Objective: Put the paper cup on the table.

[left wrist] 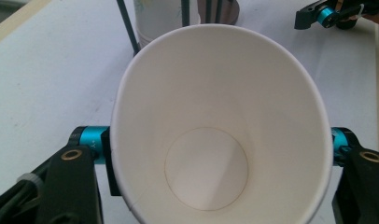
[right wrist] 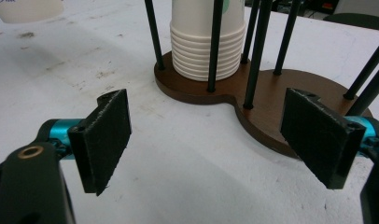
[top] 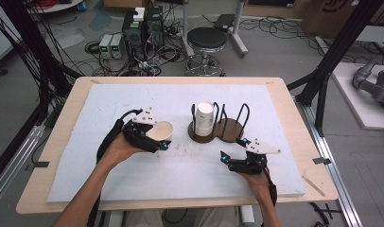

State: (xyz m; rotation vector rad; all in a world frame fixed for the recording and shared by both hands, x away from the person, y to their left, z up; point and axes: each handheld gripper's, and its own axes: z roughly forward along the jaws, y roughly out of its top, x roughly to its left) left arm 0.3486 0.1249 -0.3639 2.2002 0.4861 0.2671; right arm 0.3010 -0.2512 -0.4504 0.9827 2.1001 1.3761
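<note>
The left claw clamps a light, crushable paper cup at its sides, best gripped gently, while the right claw gapes empty

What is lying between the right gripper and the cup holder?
Nothing: in the high view, bare white mat separates the right gripper from the cup holder; the right gripper view agrees.

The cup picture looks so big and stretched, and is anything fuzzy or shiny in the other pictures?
In the left gripper view the white paper cup sits close to the lens, so its mouth bulges into an egg shape, evenly lit without glare. In the right gripper view the black padded jaws look soft, the stack of white paper cups sharper. In the high view the picture is grainy, with faint shadows on the white foam board.
</note>
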